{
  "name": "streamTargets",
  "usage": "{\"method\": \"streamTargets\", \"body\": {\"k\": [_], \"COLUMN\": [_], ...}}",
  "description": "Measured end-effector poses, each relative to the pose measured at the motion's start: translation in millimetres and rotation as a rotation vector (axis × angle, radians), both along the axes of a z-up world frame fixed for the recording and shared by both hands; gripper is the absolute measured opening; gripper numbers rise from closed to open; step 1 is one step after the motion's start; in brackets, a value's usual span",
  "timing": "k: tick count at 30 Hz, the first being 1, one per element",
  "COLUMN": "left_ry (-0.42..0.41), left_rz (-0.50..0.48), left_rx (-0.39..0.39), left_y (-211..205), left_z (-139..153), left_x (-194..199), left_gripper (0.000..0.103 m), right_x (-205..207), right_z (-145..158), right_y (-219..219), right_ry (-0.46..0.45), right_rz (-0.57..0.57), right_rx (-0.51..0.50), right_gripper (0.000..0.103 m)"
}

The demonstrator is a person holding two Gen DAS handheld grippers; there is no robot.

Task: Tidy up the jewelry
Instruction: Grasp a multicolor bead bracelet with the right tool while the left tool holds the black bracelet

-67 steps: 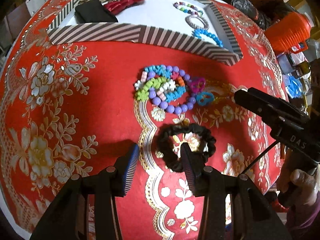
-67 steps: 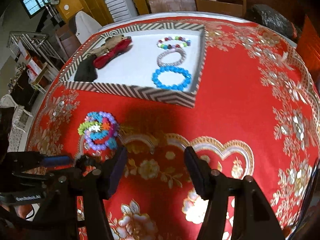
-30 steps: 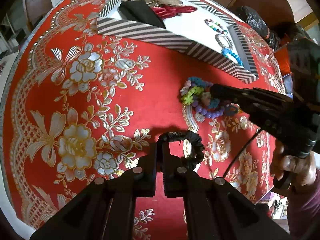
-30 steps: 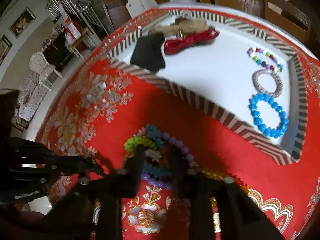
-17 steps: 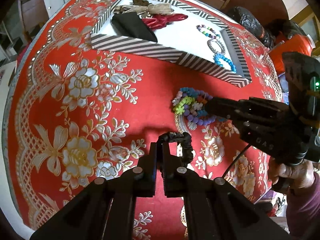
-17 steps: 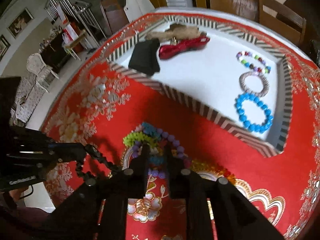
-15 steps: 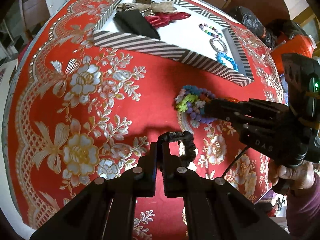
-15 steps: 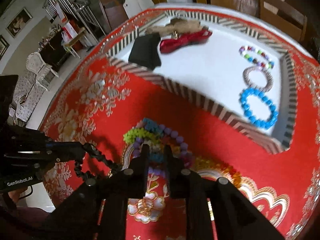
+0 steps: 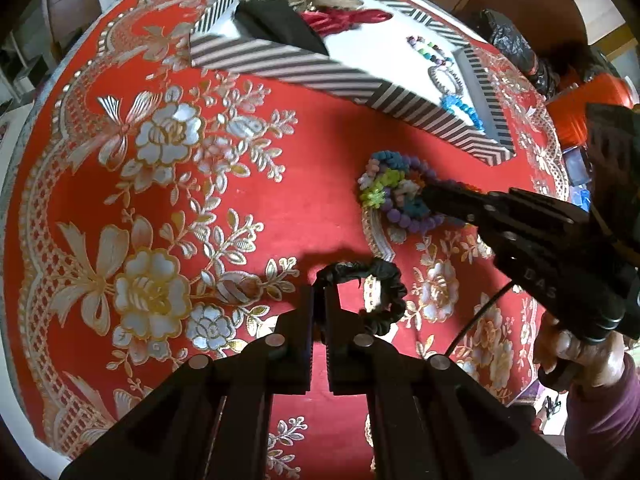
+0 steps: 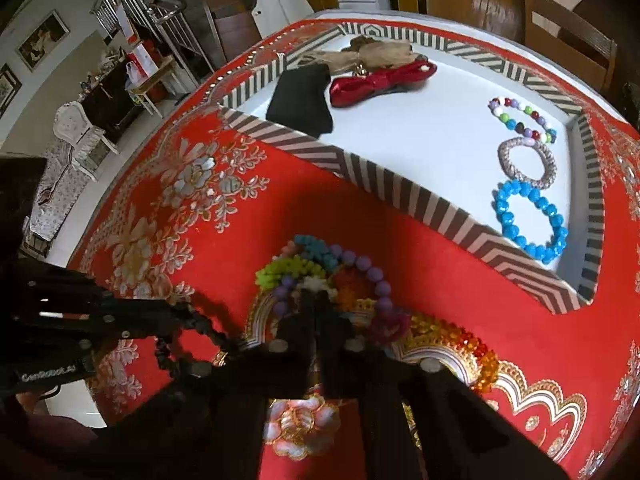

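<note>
Partly done: striped tray (image 10: 400,194) at upper right of right wrist view already holding blue bead bracelet (image 10: 530,220), woven silver bracelet (image 10: 526,162), multicolour bead bracelet (image 10: 524,118), red ribbon bow (image 10: 376,80), black cloth (image 10: 304,100), beige fabric piece (image 10: 372,54). Left to go: pile of colourful bead bracelets (image 9: 394,196) on red floral counter (image 9: 160,184) at centre right of left wrist view, amber bead bracelet (image 10: 472,354) beside it, black scrunchie (image 9: 380,292).

Left tool (image 9: 320,308) at lower centre, jaws pinched nearly together on one edge of scrunchie, loop hanging to the right, seemingly lifted just off counter. Right tool (image 10: 318,308) coming in from right of left wrist view, angled low, jaws closed or almost so with tips in bead pile; actual hold on a strand not clear. Right hand (image 9: 576,356) gripping handle at lower right.
</note>
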State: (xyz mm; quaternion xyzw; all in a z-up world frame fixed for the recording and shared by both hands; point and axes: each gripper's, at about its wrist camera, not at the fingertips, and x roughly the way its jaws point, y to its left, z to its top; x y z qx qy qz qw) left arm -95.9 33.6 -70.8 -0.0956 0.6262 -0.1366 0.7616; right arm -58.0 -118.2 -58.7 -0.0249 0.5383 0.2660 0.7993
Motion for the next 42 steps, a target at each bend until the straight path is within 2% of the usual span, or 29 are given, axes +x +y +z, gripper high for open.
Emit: {"method": "streamTargets", "body": {"k": [4, 8, 9, 12, 13, 18, 21, 26, 32, 35, 36, 38, 42], "left_ry": [-0.032, -0.058, -0.058, -0.047, -0.042, -0.021, -0.023, -0.014, -0.01, -0.016, -0.016, -0.014, -0.011], "left_rz": [-0.012, -0.024, -0.025, -0.021, -0.019, -0.003, 0.006, 0.014, 0.008, 0.004, 0.005, 0.01, 0.012], "left_rx": [-0.007, -0.003, -0.001, 0.002, 0.003, 0.004, 0.002, -0.004, -0.006, -0.006, -0.007, -0.009, -0.019], "left_y": [-2, -4, -4, -3, -2, 2, 5, 7, 3, 3, 3, 5, 6], "left_z": [15, 23, 24, 20, 18, 11, 11, 9, 10, 12, 12, 12, 16], "left_x": [4, 10, 11, 11, 12, 9, 8, 8, 10, 10, 10, 11, 13], "left_gripper": [0.0, 0.0, 0.0, 0.0, 0.0, 0.0, 0.0, 0.0, 0.0, 0.0, 0.0, 0.0, 0.0], "right_x": [-1, 1, 2, 3, 3, 9, 7, 7, 9, 12, 12, 9, 4], "right_z": [22, 27, 23, 8, 2, -6, 4, -5, -14, -17, -17, -14, 12], "right_y": [-16, -19, -19, -12, -9, -3, -7, 0, 9, 3, -3, -9, -22], "right_ry": [-0.013, -0.003, 0.006, 0.022, 0.014, 0.033, 0.026, 0.046, 0.071, 0.075, 0.089, 0.082, 0.047], "right_rz": [-0.035, -0.021, -0.027, -0.024, -0.021, -0.021, -0.012, 0.027, 0.031, 0.013, -0.003, -0.011, -0.042], "right_rx": [0.074, 0.043, 0.024, -0.039, -0.066, -0.121, -0.085, -0.141, -0.146, -0.087, -0.055, -0.02, 0.072], "right_gripper": [0.0, 0.0, 0.003, 0.022, 0.022, 0.022, 0.022, 0.022, 0.022, 0.019, 0.011, 0.006, 0.005]}}
